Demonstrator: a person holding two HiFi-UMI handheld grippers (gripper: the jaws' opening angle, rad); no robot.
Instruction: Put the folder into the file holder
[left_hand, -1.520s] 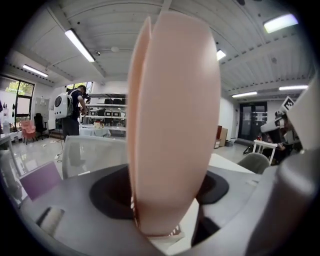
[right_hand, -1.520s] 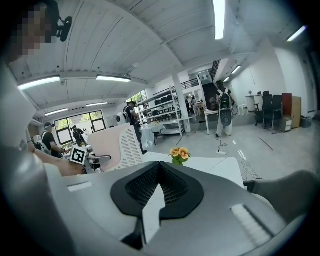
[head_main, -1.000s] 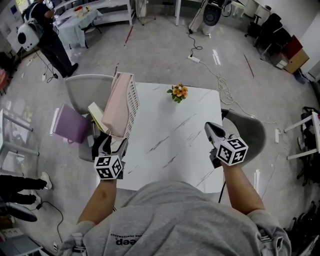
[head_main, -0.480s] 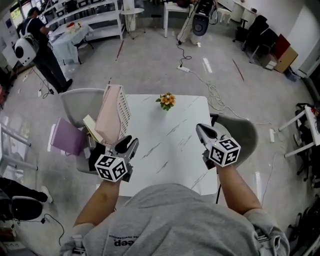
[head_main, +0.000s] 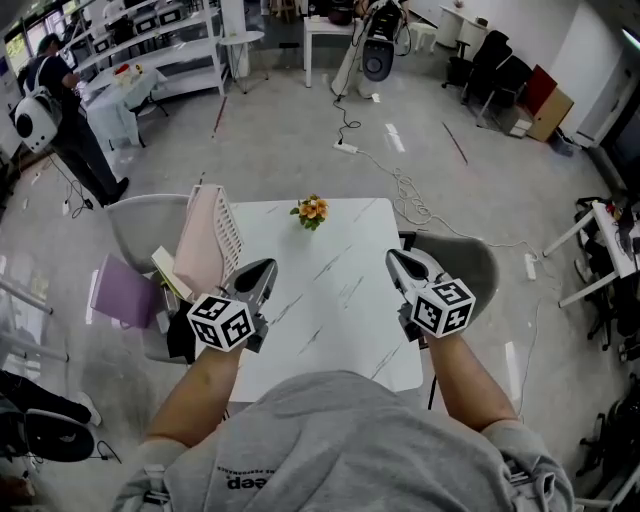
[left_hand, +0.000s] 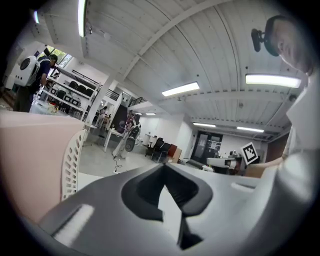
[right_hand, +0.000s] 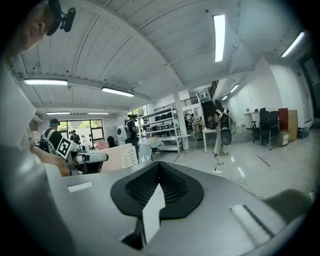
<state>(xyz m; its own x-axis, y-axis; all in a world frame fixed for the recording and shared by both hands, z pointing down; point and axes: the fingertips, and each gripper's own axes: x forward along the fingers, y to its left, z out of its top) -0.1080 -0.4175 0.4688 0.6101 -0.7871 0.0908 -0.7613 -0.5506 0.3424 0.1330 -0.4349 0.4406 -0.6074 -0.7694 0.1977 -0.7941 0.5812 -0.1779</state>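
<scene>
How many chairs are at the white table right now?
2. The left chair stands at the table's left edge by the file holder; the right chair at its right edge. The person's body may hide another.

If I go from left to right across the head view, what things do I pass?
Purple folder → white file holder → orange flowers → right gripper
</scene>
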